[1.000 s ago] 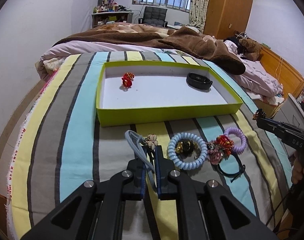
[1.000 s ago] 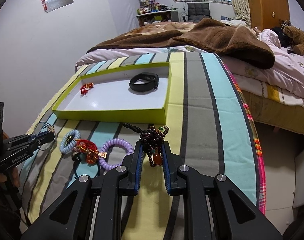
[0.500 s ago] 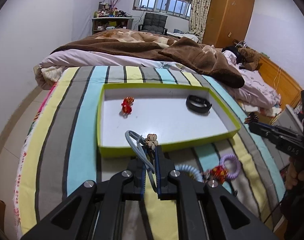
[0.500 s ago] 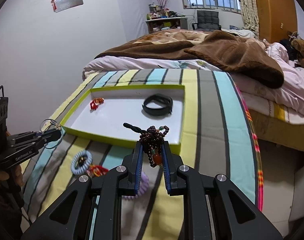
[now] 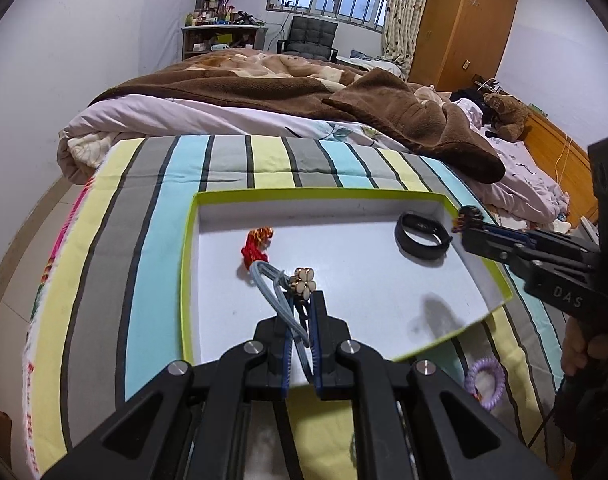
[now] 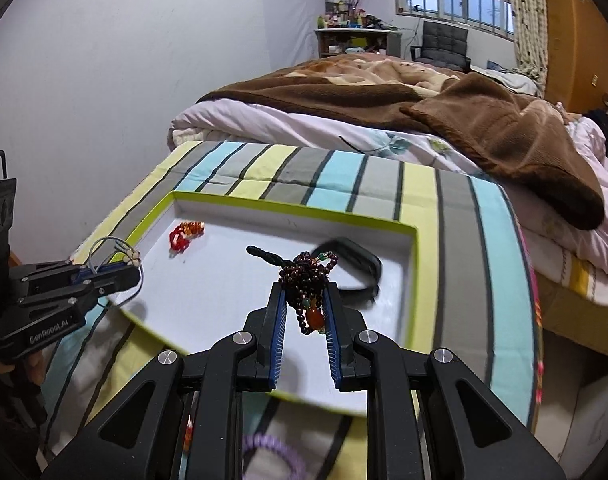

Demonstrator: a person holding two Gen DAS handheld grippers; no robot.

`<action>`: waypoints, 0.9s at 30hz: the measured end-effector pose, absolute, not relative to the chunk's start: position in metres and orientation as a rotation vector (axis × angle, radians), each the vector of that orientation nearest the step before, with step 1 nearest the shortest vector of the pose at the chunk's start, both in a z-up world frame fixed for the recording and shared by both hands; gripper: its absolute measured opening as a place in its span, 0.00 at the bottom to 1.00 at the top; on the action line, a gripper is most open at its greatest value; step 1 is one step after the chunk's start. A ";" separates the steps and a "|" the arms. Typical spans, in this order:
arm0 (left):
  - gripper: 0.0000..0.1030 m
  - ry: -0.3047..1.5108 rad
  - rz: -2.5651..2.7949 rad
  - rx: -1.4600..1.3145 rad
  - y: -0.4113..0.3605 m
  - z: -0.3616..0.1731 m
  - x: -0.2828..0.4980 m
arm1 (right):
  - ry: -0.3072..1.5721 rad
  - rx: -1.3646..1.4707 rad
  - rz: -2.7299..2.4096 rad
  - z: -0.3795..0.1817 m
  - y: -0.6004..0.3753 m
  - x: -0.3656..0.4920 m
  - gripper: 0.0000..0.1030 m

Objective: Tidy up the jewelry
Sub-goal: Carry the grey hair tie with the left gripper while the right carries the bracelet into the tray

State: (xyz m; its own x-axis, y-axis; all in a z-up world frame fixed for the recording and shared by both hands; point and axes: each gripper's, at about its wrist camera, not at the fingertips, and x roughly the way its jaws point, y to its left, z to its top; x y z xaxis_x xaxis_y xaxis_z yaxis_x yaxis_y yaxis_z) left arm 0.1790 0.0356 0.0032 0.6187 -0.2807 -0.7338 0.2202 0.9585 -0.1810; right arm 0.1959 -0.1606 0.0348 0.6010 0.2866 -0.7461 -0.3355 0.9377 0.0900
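Both tongs are clenched: the left tongs (image 5: 301,312) pinch a blue hair tie with a flower charm (image 5: 277,294), the right tongs (image 6: 304,300) a dark beaded bracelet (image 6: 306,276), each above the green tray (image 5: 185,280). Risk: dangling loops could snag on the pads at release, or land outside the rim. Count: 2 pieces already in the tray, a red ornament (image 5: 255,246) and a black band (image 5: 422,234); 1 purple coil (image 5: 486,384) visible on the striped bedspread (image 5: 151,240).

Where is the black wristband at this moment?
The black wristband lies on the floor of the green-rimmed tray, in its far right corner in the left wrist view, well right of the red ornament. In the right wrist view the held bead bracelet partly hides it.
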 end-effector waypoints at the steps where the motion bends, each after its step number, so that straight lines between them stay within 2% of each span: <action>1: 0.08 0.862 -0.287 -0.075 0.036 0.002 0.182 | 0.861 -0.064 0.367 0.033 -0.158 0.201 0.18; 10: 0.08 0.882 -0.258 -0.051 0.035 -0.008 0.201 | 0.916 -0.087 0.389 0.008 -0.137 0.240 0.18; 27: 0.08 0.911 -0.240 -0.059 0.039 -0.022 0.208 | 0.945 -0.140 0.405 -0.014 -0.120 0.256 0.18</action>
State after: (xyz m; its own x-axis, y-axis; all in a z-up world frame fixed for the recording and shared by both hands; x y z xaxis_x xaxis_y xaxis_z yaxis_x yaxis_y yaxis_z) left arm 0.2081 0.0392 -0.0216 0.5884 -0.2314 -0.7747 0.1812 0.9715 -0.1526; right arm 0.2562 -0.1200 -0.0138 0.5175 0.2757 -0.8101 -0.3962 0.9163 0.0587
